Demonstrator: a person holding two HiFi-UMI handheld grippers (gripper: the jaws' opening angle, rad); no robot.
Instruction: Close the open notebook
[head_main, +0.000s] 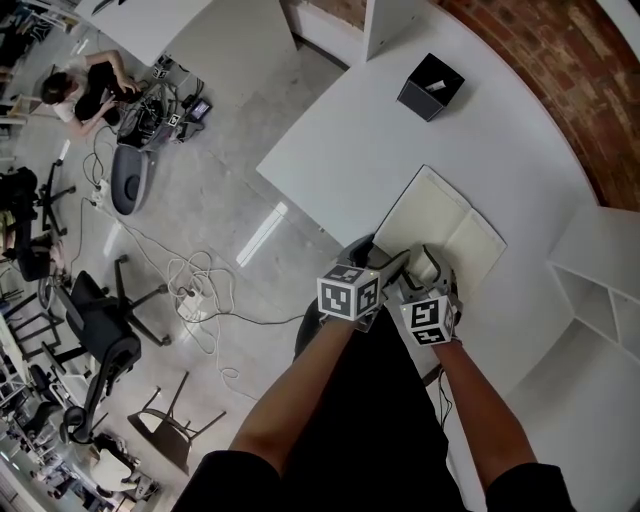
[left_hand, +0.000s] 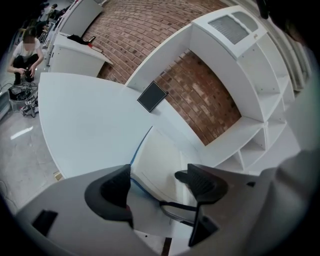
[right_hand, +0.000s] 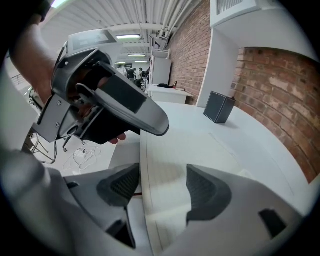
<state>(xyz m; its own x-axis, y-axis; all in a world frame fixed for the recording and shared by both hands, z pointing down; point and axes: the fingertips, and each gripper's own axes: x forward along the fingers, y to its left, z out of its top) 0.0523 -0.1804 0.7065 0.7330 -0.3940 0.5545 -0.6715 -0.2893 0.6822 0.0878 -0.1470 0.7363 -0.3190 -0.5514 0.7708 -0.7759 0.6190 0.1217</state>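
An open notebook (head_main: 445, 220) with cream pages lies flat on the white table (head_main: 350, 140), near its front edge. Both grippers meet at the notebook's near end. My left gripper (head_main: 385, 265) is open; in the left gripper view (left_hand: 155, 187) the notebook's blue-edged cover and page (left_hand: 157, 160) lie between its spread jaws. My right gripper (right_hand: 162, 187) is also open, and the left edge of the page (right_hand: 185, 145) runs between its jaws without either pad pressing on it. The left gripper's body (right_hand: 115, 105) hangs just above that edge in the right gripper view.
A black box (head_main: 431, 87) stands on the table beyond the notebook. White shelving (head_main: 600, 290) sits to the right against a brick wall (head_main: 540, 60). Left of the table, the floor holds chairs (head_main: 100, 330), cables and a crouching person (head_main: 85, 90).
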